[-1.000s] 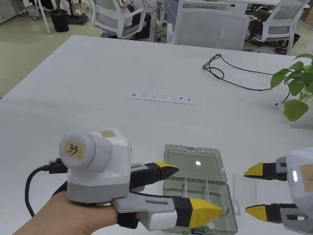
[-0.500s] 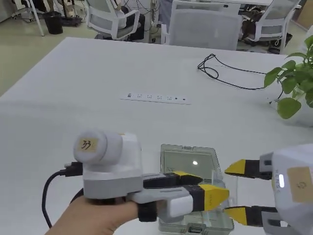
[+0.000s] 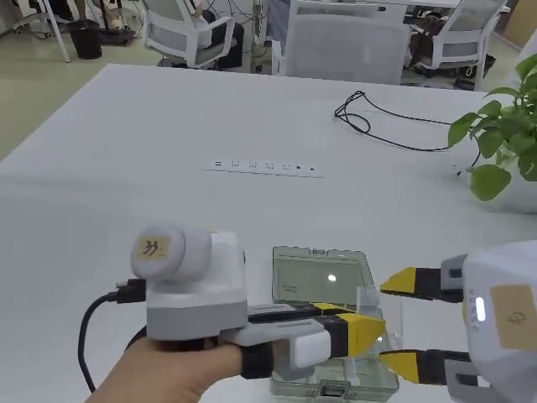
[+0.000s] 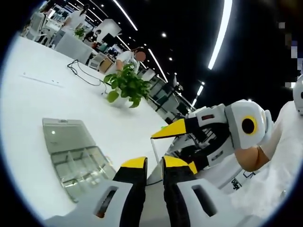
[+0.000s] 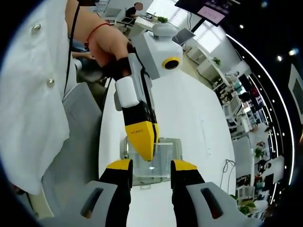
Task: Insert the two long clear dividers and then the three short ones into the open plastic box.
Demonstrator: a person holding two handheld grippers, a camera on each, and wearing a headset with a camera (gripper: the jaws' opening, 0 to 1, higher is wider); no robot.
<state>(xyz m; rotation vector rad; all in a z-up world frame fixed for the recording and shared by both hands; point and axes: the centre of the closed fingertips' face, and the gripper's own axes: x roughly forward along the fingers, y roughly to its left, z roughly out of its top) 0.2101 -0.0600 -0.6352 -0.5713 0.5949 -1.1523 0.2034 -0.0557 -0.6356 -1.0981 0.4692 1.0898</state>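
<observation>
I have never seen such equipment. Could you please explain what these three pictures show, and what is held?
There is no robot: a person holds two two-jaw grippers. One picture comes from a camera on the person's head; the two round ones come from cameras on the grippers. On the white table are an open plastic box, a power strip, a black cable and a plant. The left gripper is closed and seems to pinch a clear divider above the box. The right gripper is open and holds nothing.
</observation>
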